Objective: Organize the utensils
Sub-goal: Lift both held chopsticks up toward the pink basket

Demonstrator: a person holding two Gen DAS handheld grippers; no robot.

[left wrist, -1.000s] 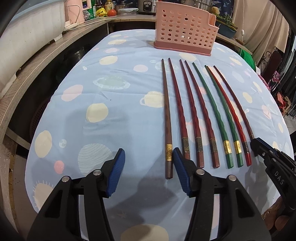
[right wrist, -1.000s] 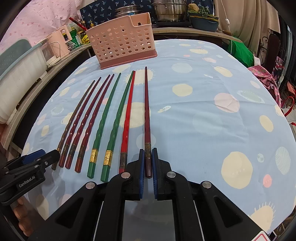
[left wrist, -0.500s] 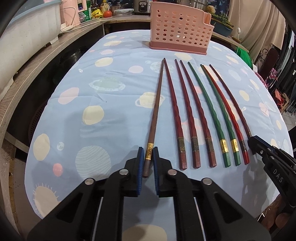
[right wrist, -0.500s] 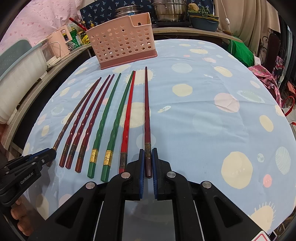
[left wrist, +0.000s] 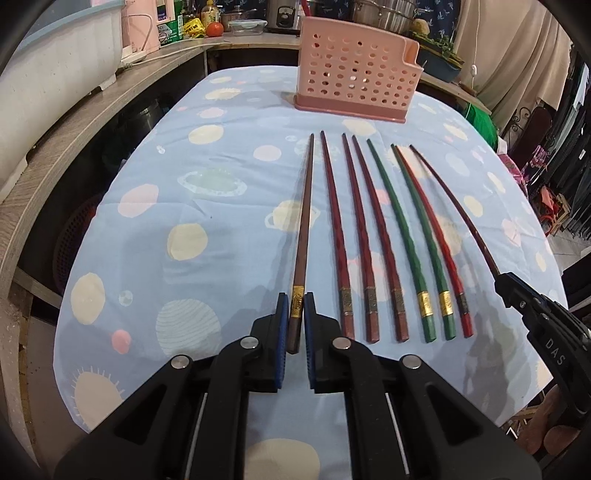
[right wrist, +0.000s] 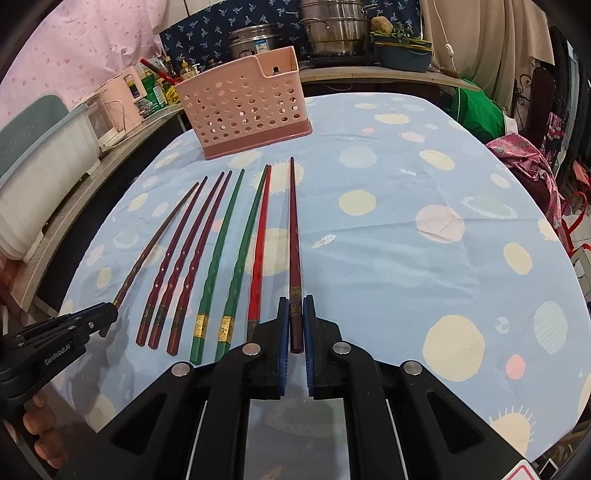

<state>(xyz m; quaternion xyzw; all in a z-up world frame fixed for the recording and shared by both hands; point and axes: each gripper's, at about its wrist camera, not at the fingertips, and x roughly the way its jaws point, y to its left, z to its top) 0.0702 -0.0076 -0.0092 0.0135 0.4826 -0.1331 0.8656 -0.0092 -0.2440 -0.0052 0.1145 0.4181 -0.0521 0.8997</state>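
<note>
A brown chopstick (left wrist: 302,240), slim and four-sided with a gold band near its thick end, is clamped between the ribbed blue pads of the left gripper (left wrist: 295,325), which is closed on it. A dark maroon chopstick (right wrist: 294,251) is pinched in the same way by the right gripper (right wrist: 294,332). Between these two, three twisted red-brown chopsticks (left wrist: 364,236), two green chopsticks (left wrist: 410,240) with gold bands and one bright red chopstick (left wrist: 437,236) are laid side by side on the counter (left wrist: 221,206), which is covered by a light blue cloth with pale planets. A pink plastic holder (left wrist: 354,92), perforated with round holes, is placed upright beyond the tips. Pots (right wrist: 332,26) are seen behind it.
</note>
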